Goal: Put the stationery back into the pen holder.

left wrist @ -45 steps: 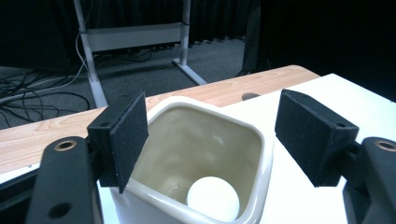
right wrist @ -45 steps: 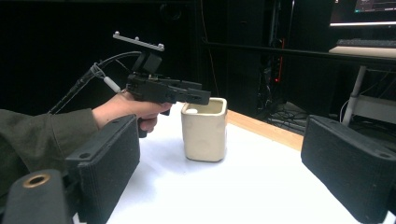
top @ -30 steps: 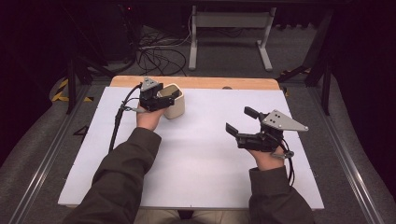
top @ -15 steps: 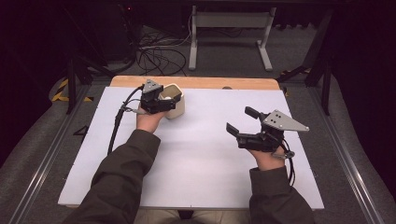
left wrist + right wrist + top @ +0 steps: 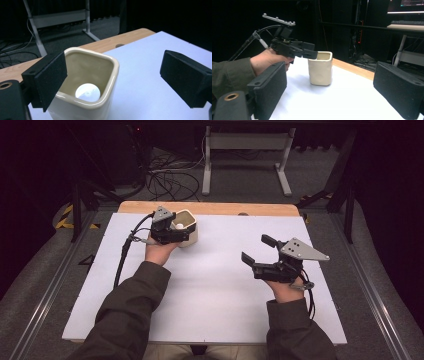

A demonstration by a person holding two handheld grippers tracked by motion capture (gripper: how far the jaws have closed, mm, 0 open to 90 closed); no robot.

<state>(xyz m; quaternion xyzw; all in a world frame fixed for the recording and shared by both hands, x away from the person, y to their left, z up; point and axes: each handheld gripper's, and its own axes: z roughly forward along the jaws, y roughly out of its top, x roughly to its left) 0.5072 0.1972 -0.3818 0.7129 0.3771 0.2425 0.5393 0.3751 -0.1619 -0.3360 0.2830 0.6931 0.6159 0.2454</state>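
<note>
A cream square cup (image 5: 189, 227) stands upright at the back left of the white table top (image 5: 215, 290). In the left gripper view a white ball (image 5: 87, 92) lies at the bottom of the cup (image 5: 100, 75). My left gripper (image 5: 181, 233) hovers at the cup's rim on its near-left side, open, holding nothing; its left pad (image 5: 48, 78) overlaps the cup's left wall. The right gripper view shows the cup (image 5: 321, 68) with the left gripper (image 5: 308, 53) level with its rim. My right gripper (image 5: 257, 249) is held open over the table's right half, well apart from the cup.
A wooden strip (image 5: 210, 208) runs along the table's far edge. Beyond it are cables (image 5: 167, 180) on the floor and a metal stand (image 5: 245, 150). Metal rails (image 5: 45, 295) flank the table on both sides.
The left gripper has drifted very slightly toward the near side. The cup and the right gripper have stayed where they were.
</note>
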